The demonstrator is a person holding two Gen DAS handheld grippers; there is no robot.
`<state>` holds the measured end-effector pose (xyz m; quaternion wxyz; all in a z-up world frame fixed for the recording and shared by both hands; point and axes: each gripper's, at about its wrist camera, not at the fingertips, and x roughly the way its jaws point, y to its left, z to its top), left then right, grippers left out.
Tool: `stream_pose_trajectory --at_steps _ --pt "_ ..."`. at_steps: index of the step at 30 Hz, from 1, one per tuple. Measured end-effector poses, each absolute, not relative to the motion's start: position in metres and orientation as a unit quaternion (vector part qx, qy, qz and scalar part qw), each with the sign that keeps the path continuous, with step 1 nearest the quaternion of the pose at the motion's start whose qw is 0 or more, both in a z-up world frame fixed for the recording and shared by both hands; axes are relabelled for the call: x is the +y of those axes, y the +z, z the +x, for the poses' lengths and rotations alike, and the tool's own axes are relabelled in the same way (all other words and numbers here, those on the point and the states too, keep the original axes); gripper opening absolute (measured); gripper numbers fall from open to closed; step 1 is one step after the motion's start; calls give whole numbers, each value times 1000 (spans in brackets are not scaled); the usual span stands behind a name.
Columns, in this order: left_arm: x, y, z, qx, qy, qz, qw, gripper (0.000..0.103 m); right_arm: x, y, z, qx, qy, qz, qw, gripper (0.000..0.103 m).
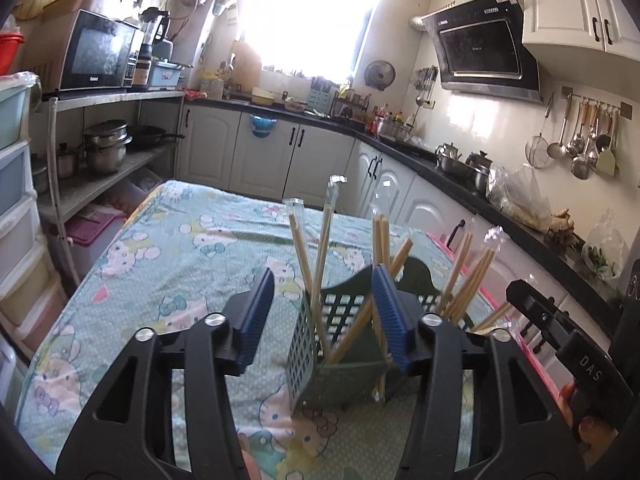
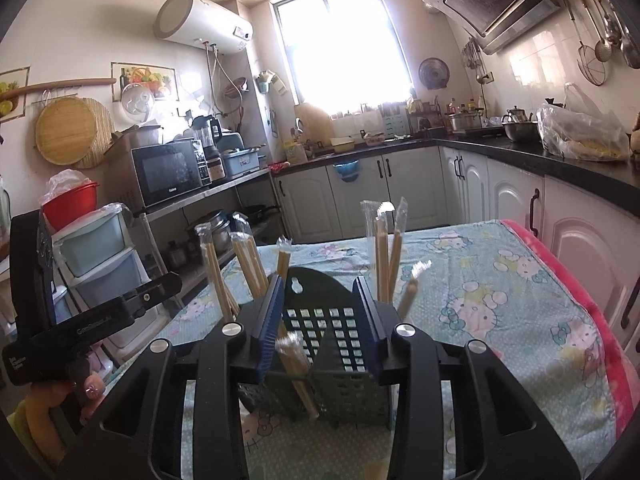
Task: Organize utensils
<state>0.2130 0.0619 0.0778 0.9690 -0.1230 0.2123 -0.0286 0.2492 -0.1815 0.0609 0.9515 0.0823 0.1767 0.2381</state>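
A dark green perforated utensil holder (image 1: 306, 344) (image 2: 316, 292) stands on the table with the cartoon-cat cloth (image 1: 180, 248) (image 2: 500, 280). Several plastic-wrapped bamboo chopsticks (image 1: 300, 240) (image 2: 382, 256) lean in its compartments, upright or tilted. My left gripper (image 1: 324, 320) is open just in front of the holder, its blue pads either side of the holder's near corner and a few chopsticks. My right gripper (image 2: 318, 326) is open too, pads framing the holder's back plate, with one wrapped chopstick (image 2: 294, 360) close by its left pad. Each view shows the other gripper at its edge.
Pale plastic drawers (image 1: 16, 184) (image 2: 100, 248) stand left of the table. A shelf with a microwave (image 1: 100, 52) and pots (image 1: 106, 146) lies beyond. White cabinets under a black counter (image 1: 460, 176) (image 2: 580, 160) run along the right. The table's right edge is pink (image 2: 600, 320).
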Motion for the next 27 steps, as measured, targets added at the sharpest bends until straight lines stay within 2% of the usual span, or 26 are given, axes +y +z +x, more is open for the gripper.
stream_pose_trajectory --at_steps 16,22,27 --pt "55 49 178 257 -43 -116 958 79 -189 42 218 196 237 52 950 55" --pt "49 43 166 264 -50 -107 957 92 -192 34 204 200 236 46 950 71" --pt "48 39 157 265 -54 -106 957 92 -194 26 193 203 235 35 950 84"
